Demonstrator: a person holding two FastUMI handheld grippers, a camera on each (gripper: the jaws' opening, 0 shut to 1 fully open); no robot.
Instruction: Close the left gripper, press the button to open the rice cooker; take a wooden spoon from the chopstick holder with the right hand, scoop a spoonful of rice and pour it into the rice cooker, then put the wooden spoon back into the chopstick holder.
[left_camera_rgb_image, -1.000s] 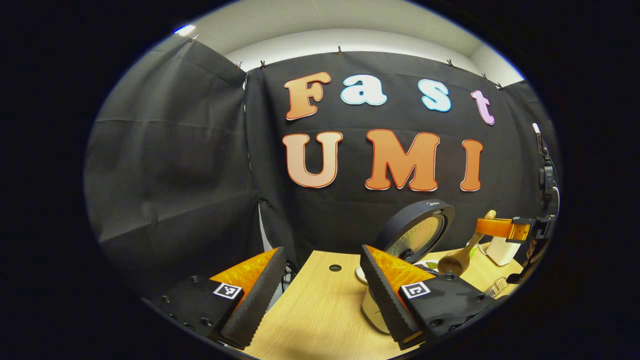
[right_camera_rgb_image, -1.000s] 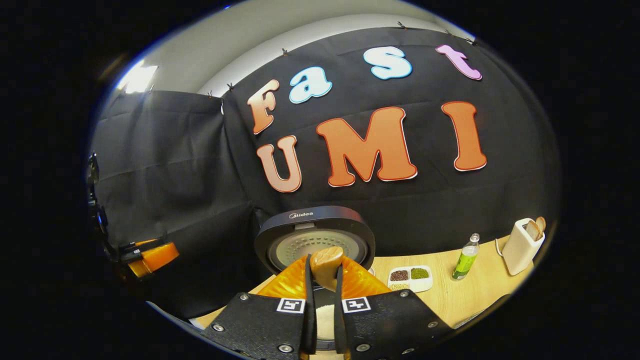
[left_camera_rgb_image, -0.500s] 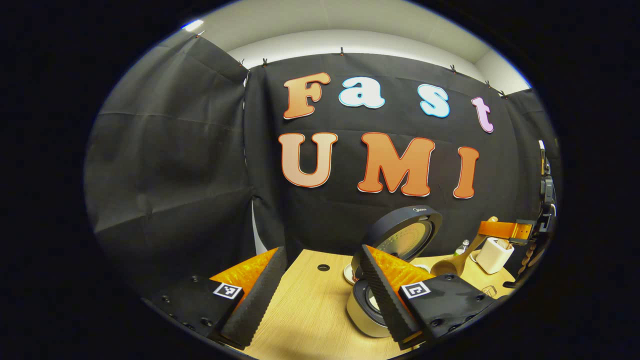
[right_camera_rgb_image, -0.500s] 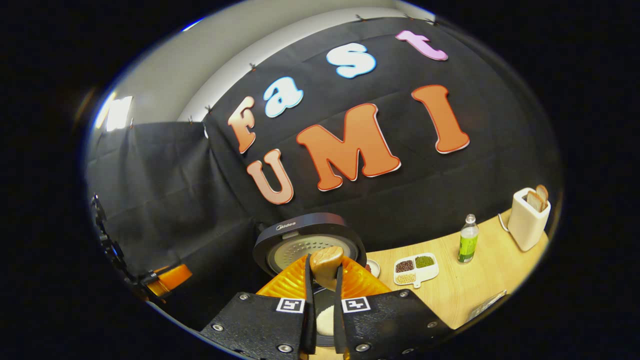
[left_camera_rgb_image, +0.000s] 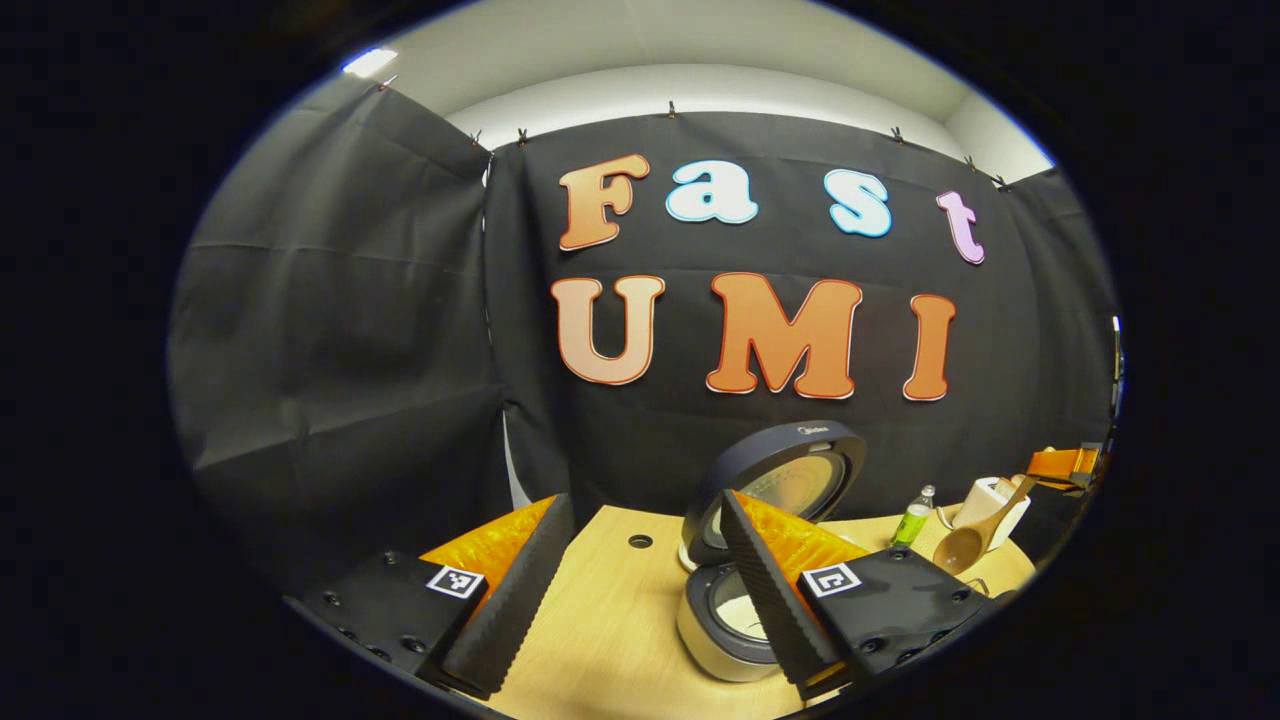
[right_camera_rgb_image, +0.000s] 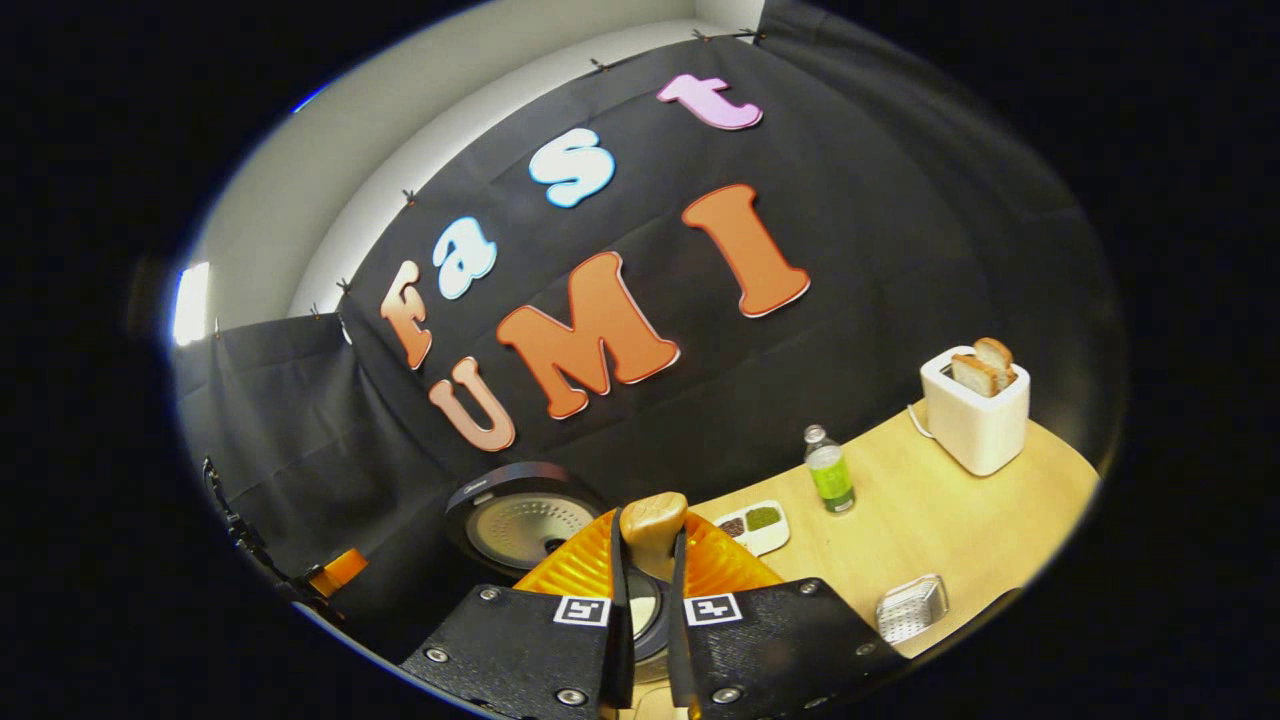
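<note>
The rice cooker (left_camera_rgb_image: 712, 640) stands on the wooden table with its round dark lid (left_camera_rgb_image: 775, 478) raised; something pale shows inside the pot. My left gripper (left_camera_rgb_image: 640, 600) hovers open in front of it with nothing between its fingers. Far to the right, the right gripper (left_camera_rgb_image: 1065, 465) carries the wooden spoon (left_camera_rgb_image: 965, 545), bowl hanging down near the toaster. In the right gripper view, my right gripper (right_camera_rgb_image: 645, 600) is shut on the spoon's handle (right_camera_rgb_image: 652, 522), tilted, above the cooker's pot (right_camera_rgb_image: 648, 612); its lid (right_camera_rgb_image: 520, 517) lies to the left.
A white divided dish of grains (right_camera_rgb_image: 755, 525), a green bottle (right_camera_rgb_image: 828, 480) and a white toaster with bread (right_camera_rgb_image: 975, 415) stand along the table's back. A small metal mesh holder (right_camera_rgb_image: 910, 608) sits near the front edge. The left gripper (right_camera_rgb_image: 335, 575) shows at far left.
The right gripper has swung to the right and tilted, carrying the spoon away from the cooker toward the toaster side. The left gripper has stayed open and drawn back slightly.
</note>
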